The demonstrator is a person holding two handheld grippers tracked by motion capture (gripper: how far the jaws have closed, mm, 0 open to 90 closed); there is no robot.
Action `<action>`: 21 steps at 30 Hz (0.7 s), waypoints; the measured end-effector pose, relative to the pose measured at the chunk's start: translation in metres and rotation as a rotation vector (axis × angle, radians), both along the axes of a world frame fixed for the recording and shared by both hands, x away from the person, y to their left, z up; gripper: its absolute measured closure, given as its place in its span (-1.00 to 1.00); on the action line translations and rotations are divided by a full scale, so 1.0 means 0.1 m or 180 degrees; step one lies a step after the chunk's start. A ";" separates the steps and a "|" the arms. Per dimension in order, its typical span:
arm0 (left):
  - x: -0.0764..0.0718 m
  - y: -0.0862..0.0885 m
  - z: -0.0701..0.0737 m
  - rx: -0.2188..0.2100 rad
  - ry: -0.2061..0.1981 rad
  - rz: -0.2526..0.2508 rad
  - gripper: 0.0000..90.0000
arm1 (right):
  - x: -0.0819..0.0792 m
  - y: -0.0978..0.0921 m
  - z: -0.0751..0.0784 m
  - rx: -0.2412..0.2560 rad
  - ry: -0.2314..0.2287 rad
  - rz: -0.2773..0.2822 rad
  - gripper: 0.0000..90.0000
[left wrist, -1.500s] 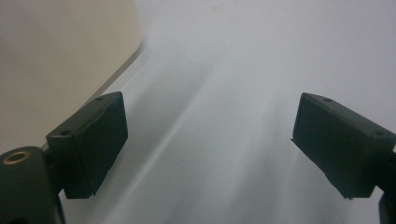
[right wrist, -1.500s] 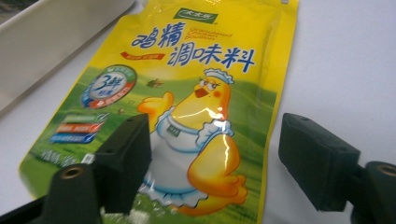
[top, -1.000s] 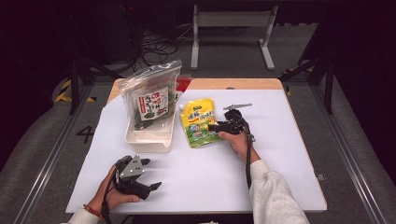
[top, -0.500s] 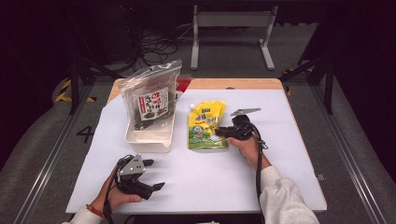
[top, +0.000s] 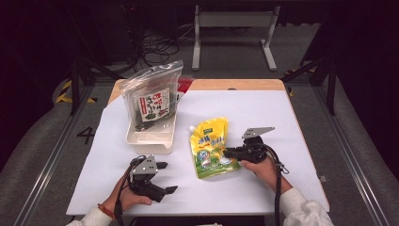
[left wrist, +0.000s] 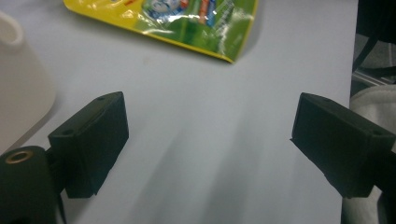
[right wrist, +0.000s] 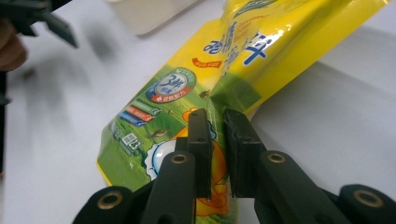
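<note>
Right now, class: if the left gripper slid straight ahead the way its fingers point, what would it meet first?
Probably the yellow-and-green plastic pouch: the open left gripper faces bare white table, then the pouch's lower corner. The depth is uncertain.

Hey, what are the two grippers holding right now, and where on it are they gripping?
The right gripper pinches the yellow-green spouted pouch at its side edge, near the bottom. The left gripper is open and holds nothing.

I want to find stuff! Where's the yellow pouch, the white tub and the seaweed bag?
yellow pouch (top: 210, 146), high view, middle of its printed front.
white tub (top: 149, 144), high view, its near wall.
seaweed bag (top: 151, 101), high view, its white label.
</note>
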State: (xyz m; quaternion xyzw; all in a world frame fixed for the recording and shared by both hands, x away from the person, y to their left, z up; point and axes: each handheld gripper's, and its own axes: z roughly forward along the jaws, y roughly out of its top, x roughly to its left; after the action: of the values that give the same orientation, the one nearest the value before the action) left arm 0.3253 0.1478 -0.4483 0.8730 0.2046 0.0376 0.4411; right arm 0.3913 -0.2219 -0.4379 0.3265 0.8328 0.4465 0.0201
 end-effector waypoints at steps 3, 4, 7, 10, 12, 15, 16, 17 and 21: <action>0.03 -0.10 -0.02 -0.0004 0.0112 -0.0017 -0.74 | -0.13 -0.01 -0.01 0.0012 0.0004 0.0100 0.80; 0.04 -0.14 -0.03 0.0025 0.0143 -0.0004 -0.74 | -0.18 0.00 -0.02 0.0004 0.0013 0.0124 0.80; 0.09 -0.26 -0.08 0.0052 0.0279 -0.0037 -0.76 | -0.29 0.00 -0.05 -0.0034 -0.0009 0.0171 0.81; 0.15 -0.36 -0.12 0.0062 0.0370 -0.0046 -0.77 | -0.34 -0.04 -0.10 0.0031 0.0005 0.0212 0.82; 0.17 -0.39 -0.13 0.0066 0.0397 -0.0047 -0.77 | -0.36 -0.04 -0.12 0.0041 -0.0027 0.0212 0.82; 0.23 -0.48 -0.17 0.0113 0.0473 -0.0042 -0.80 | -0.39 -0.03 -0.10 -0.0010 -0.0140 0.0285 0.82; 0.25 -0.51 -0.19 0.0109 0.0489 -0.0012 -0.80 | -0.40 -0.02 -0.11 0.0009 -0.0149 0.0307 0.82; 0.26 -0.52 -0.19 0.0087 0.0500 -0.0021 -0.82 | -0.41 -0.03 -0.13 0.0039 -0.0173 0.0315 0.82; 0.31 -0.56 -0.19 0.0008 0.0555 0.0050 -0.84 | -0.44 -0.05 -0.16 0.0104 -0.0247 0.0349 0.82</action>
State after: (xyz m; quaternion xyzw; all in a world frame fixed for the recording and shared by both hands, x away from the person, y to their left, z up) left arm 0.3566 0.0920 -0.4677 0.8719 0.2489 -0.0348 0.4203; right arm 0.3470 -0.2271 -0.4539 0.2632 0.8406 0.4728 0.0225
